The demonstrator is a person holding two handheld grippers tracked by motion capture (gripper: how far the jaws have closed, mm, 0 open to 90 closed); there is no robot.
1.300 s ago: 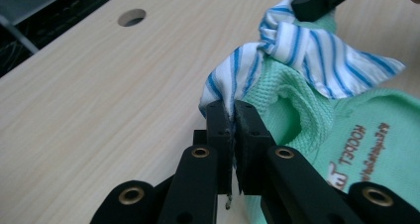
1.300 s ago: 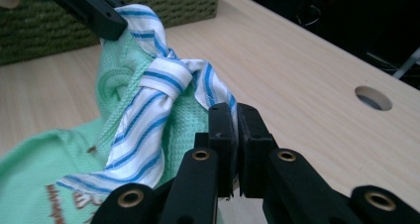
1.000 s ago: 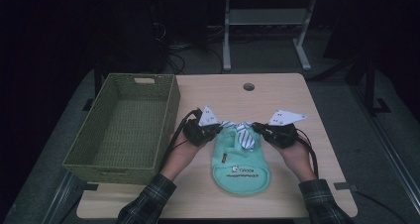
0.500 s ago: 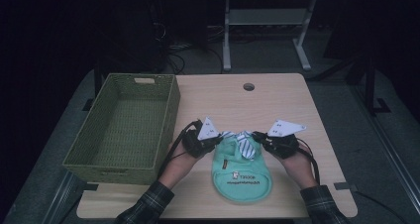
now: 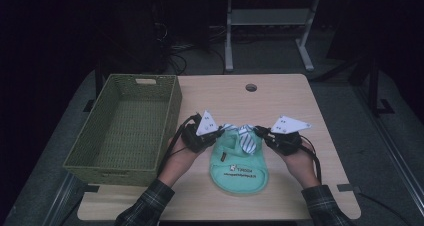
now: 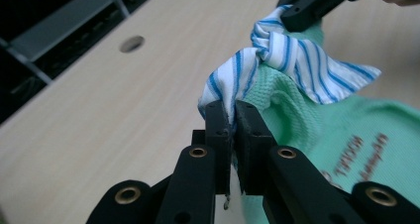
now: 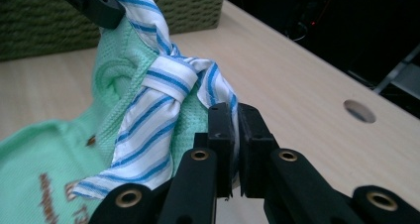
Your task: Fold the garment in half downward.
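Mint-green bib (image 5: 238,167) flat near the desk's (image 5: 280,101) front edge, middle, left gripper (image 6: 232,116) clamped on 1 end of its blue-striped white tie (image 5: 242,136), right gripper (image 7: 235,119) clamped on the other, woven basket (image 5: 131,162) along the left edge.

Bare tabletop (image 5: 235,101) beyond the bib (image 5: 239,167), wicker basket (image 5: 127,131) walling the left side

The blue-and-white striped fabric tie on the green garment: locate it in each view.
High view: blue-and-white striped fabric tie, centre, at the green garment's top edge.
Left gripper view: upper right.
Right gripper view: centre-left.
Shared landmark: round hole in the wooden table.
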